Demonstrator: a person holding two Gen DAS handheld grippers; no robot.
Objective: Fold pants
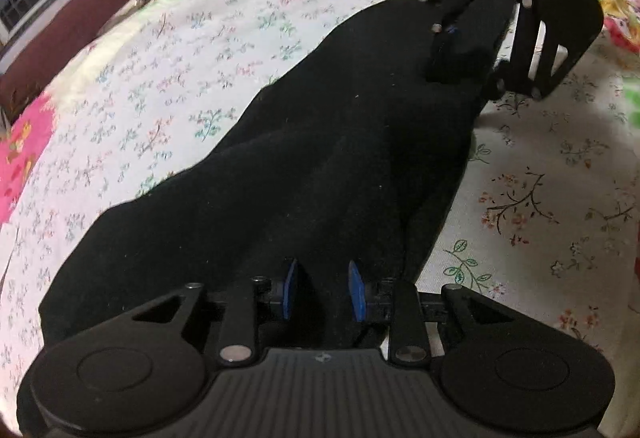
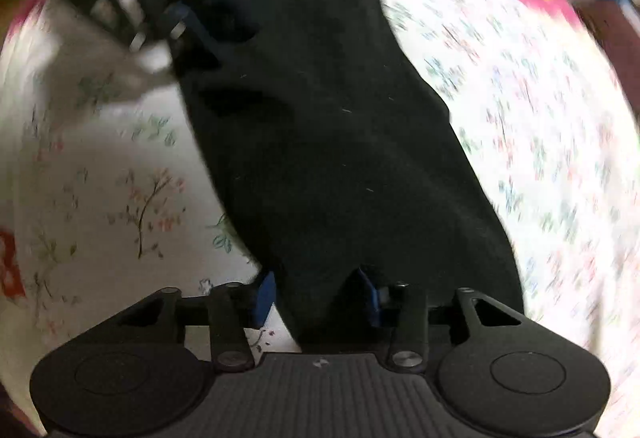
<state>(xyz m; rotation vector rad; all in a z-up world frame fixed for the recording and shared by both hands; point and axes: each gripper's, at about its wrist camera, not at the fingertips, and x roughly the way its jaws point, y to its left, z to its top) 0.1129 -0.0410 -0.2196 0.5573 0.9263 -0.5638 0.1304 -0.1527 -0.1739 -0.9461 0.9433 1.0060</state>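
Item: black pants (image 1: 320,158), one pair, plain matte fabric flecked with pale lint, lying as a long gathered band across the floral bedsheet (image 1: 180,78), rumpled into soft lengthwise folds. I am pinching one end in my left hand-held gripper (image 1: 324,290), its blue pads (image 1: 290,288) pressing a ridge of cloth. I am gripping the other end in my right hand-held gripper (image 2: 316,298), cloth bunching between its blue pads (image 2: 266,296). Each gripper is showing at the far end of the other's view, blurred in the right wrist view
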